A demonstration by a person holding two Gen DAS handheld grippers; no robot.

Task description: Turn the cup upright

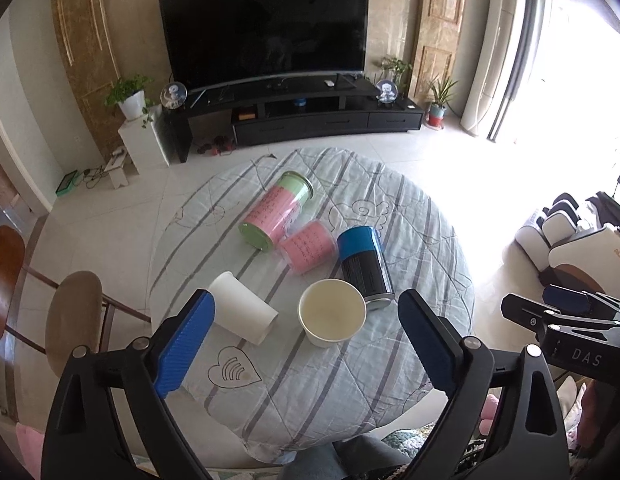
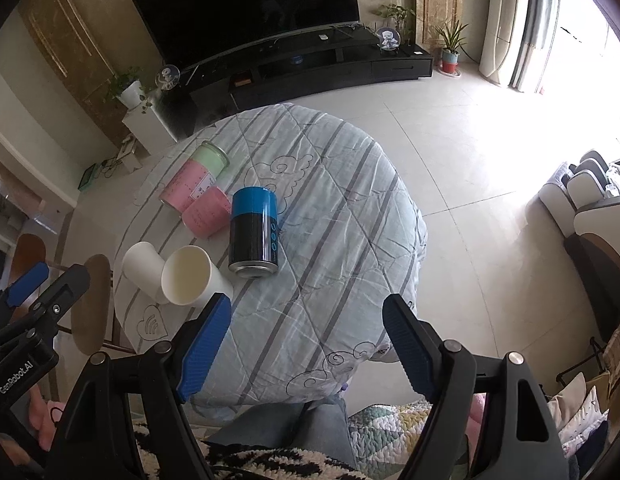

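Cup lies sideways — mouth toward near-right; left gripper, right gripper both spread.

1. The upright cup stands on the tabletop, near its front edge; it serves as the landmark.
2. Just left of the upright cup, a second cup lies on its side.
3. Just behind and right of the upright cup stands a can.
4. Behind the upright cup, left of the can, sits a small jar.
5. Behind the upright cup, touching the small jar, a larger jar lies tipped over.
6. Far behind the upright cup, beyond the tabletop, a television stands on a low cabinet.
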